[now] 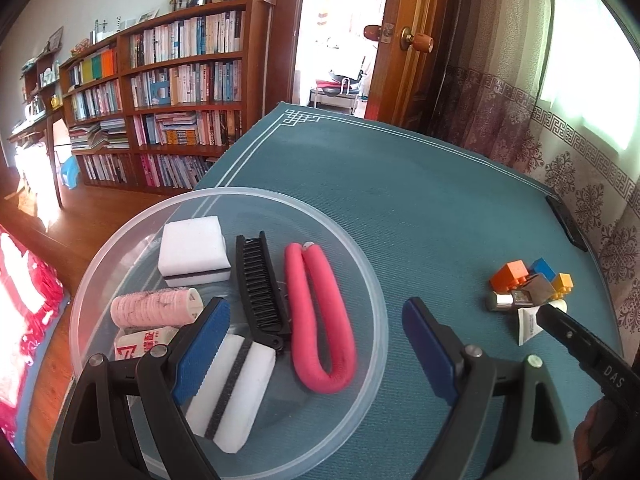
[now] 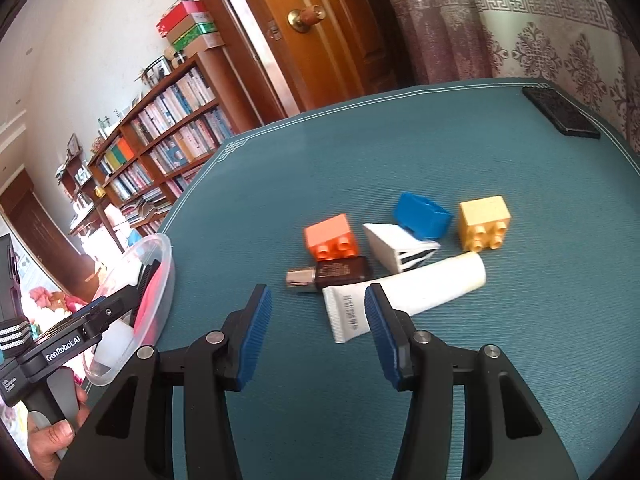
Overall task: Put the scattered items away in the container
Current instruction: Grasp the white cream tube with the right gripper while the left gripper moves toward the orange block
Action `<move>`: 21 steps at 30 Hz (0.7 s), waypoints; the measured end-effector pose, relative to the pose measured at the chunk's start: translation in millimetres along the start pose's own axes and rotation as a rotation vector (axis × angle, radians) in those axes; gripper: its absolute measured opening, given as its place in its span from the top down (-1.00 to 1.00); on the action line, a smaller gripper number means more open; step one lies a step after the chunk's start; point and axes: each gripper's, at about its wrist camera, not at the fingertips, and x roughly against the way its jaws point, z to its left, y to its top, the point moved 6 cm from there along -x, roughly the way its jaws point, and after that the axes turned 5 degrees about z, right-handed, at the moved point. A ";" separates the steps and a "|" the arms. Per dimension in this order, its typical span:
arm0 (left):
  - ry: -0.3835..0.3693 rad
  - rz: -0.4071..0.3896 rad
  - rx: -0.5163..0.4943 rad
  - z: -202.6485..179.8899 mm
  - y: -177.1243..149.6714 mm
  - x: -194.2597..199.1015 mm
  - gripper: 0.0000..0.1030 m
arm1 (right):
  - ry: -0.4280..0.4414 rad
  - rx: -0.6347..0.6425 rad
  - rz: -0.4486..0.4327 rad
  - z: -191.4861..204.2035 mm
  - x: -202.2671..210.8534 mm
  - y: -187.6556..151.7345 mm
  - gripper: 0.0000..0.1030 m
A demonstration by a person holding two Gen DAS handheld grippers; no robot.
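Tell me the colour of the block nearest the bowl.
Orange block, studs facing the camera; clearest in the right wrist view.

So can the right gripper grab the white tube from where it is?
Probably yes. The right gripper is open, and the white tube lies on the teal mat just ahead of its fingertips, crimped end nearest, with nothing between them.

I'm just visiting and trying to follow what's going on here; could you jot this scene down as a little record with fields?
Container: clear round plastic bowl on the teal mat
Already inside: two white sponge blocks, black folding comb, bent pink foam curler, pink hair roller, small printed packet
Still loose: orange toy brick, blue toy brick, yellow toy brick, white cardboard box, small dark bottle, white squeeze tube
Left gripper: jaws open, empty, over the bowl
Right gripper: jaws open, empty, near the tube
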 end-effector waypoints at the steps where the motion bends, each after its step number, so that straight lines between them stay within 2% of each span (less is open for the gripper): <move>1: -0.004 0.003 -0.006 -4.3 -0.5 -0.5 -0.76 | -0.008 -0.012 -0.005 -6.3 2.2 1.0 -0.01; 7: -0.030 0.016 -0.057 -33.2 -3.3 -1.8 -0.76 | -0.046 -0.051 -0.040 -35.1 16.2 7.8 -0.02; 12: -0.049 0.015 -0.105 -56.3 -4.5 -1.4 -0.76 | -0.075 -0.070 -0.033 -52.9 16.6 10.4 -0.02; 18: -0.064 0.028 -0.143 -74.1 -8.6 -3.3 -0.76 | -0.094 -0.015 -0.030 -60.8 14.8 21.0 -0.01; 21: -0.067 0.038 -0.150 -80.2 -10.4 -5.9 -0.76 | -0.073 0.020 -0.023 -62.0 8.4 28.8 -0.01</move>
